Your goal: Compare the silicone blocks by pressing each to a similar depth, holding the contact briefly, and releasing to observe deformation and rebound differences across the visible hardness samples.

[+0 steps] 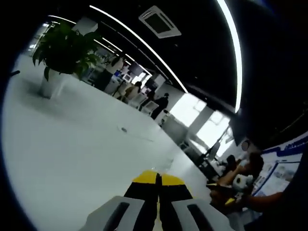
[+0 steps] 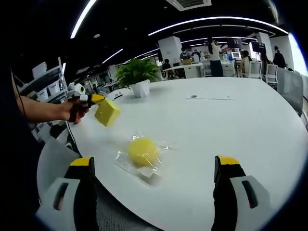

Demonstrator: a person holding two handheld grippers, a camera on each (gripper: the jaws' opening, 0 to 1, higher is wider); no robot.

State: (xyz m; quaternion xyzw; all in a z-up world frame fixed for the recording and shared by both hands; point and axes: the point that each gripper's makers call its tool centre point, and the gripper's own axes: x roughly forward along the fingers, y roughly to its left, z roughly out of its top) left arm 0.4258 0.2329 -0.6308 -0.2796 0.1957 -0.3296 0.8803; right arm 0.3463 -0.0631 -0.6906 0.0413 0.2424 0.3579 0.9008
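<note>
My right hand-held gripper (image 2: pixel 154 180) hangs over the near edge of the white table (image 2: pixel 250 125) with its yellow-tipped jaws spread wide and nothing between them. Just ahead of it, between the jaws in the right gripper view, a round yellow silicone block (image 2: pixel 143 151) lies on the table inside a clear plastic bag (image 2: pixel 144 171), with a pale label showing at the bag's near end.

Off to the left in that view, my left hand-held gripper (image 2: pixel 97 98) is raised above the table, my hand (image 2: pixel 72 109) wrapped around it. A yellow cube-shaped silicone block (image 2: pixel 108 112) sits at its tip, off the table surface, tilted on a corner. In the left gripper view the jaws of that gripper (image 1: pixel 158 179) stand pressed together side by side with no gap that I can see; the cube itself is not discernible there, so I cannot tell how it is held.

A potted plant (image 2: pixel 136 77) in a white pot stands farther back on the table. Beyond the table, people (image 2: pixel 214 57) sit and stand at desks under long ceiling lights (image 2: pixel 216 20).
</note>
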